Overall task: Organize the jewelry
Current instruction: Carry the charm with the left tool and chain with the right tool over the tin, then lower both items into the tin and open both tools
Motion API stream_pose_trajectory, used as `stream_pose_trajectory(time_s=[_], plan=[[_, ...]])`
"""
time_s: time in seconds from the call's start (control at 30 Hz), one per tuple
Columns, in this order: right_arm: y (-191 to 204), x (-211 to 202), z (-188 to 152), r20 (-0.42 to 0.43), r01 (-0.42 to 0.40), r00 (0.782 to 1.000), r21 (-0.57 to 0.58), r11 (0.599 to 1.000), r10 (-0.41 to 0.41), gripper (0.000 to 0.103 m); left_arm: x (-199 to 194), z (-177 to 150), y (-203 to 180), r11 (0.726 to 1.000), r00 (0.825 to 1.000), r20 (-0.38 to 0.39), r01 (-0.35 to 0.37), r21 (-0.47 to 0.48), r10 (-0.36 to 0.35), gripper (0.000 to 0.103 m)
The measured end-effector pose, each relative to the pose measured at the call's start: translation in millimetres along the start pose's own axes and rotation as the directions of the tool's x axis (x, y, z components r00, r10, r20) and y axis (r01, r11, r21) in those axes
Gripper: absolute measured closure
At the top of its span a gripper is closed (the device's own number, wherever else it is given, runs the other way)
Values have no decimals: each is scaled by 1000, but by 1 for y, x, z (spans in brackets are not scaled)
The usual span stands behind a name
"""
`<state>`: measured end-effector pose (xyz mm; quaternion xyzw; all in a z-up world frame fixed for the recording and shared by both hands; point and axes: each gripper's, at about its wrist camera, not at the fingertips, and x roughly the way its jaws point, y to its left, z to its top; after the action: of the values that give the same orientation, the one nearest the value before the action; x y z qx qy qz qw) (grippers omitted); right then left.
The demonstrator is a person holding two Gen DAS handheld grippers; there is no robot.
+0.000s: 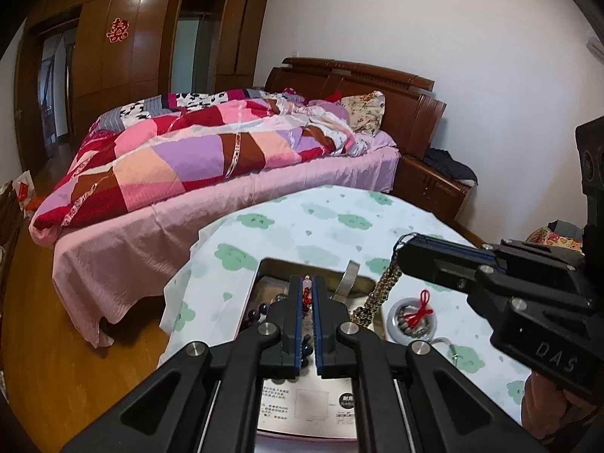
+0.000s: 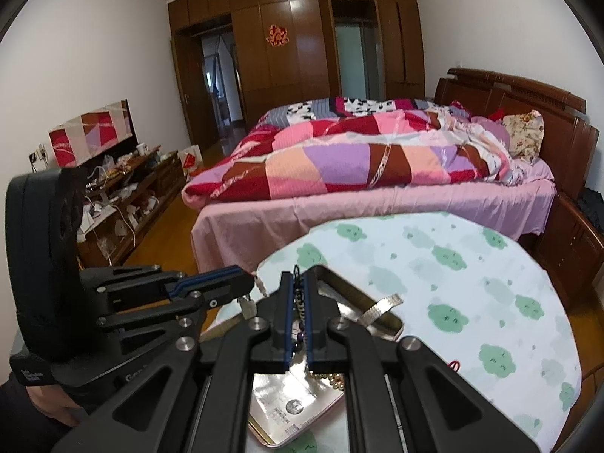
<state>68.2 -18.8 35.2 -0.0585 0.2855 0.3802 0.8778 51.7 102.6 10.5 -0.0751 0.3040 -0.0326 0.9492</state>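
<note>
- Over the desk (image 1: 339,222), at 6 o'clock in the left wrist view, the left gripper (image 1: 308,287) had its jaws clenched on a red-beaded charm (image 1: 307,296), held above the tin (image 1: 264,268).
- At 3 o'clock there, the right gripper (image 1: 406,251) gripped a gold chain (image 1: 381,290); the chain hung down to the tin's right edge.
- A metal band (image 1: 349,277) leaned on the tin's rim.
- A small dish (image 1: 413,319) with a red knot stood just right of the tin.
- Dark beads (image 1: 258,315) lay in the tin.
- Beyond the desk stood a bed (image 2: 377,196).
</note>
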Motion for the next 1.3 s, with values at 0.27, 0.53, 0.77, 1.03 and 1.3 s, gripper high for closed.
stream_pose_trajectory(time_s=[0.27, 0.53, 0.77, 1.03, 1.3], plan=[[-5, 25, -25, -84, 5, 996, 18, 1000, -3, 96, 23, -23, 7, 1000, 998, -67, -5, -30, 3, 100], [-7, 43, -48, -156, 9, 988, 20, 1000, -6, 96, 36, -39, 6, 1000, 994, -106, -30, -10, 29, 100], [-11, 53, -58, -190, 19, 982, 26, 999, -13, 96, 43, -45, 5, 999, 992, -119, -45, 5, 45, 100], [-8, 59, -65, -212, 22, 977, 14, 1000, -19, 96, 43, -48, 4, 998, 991, -121, -54, 15, 56, 99], [-11, 63, -68, -221, 31, 975, 24, 999, -25, 95, 47, -49, 8, 998, 990, -128, -62, 8, 63, 99]])
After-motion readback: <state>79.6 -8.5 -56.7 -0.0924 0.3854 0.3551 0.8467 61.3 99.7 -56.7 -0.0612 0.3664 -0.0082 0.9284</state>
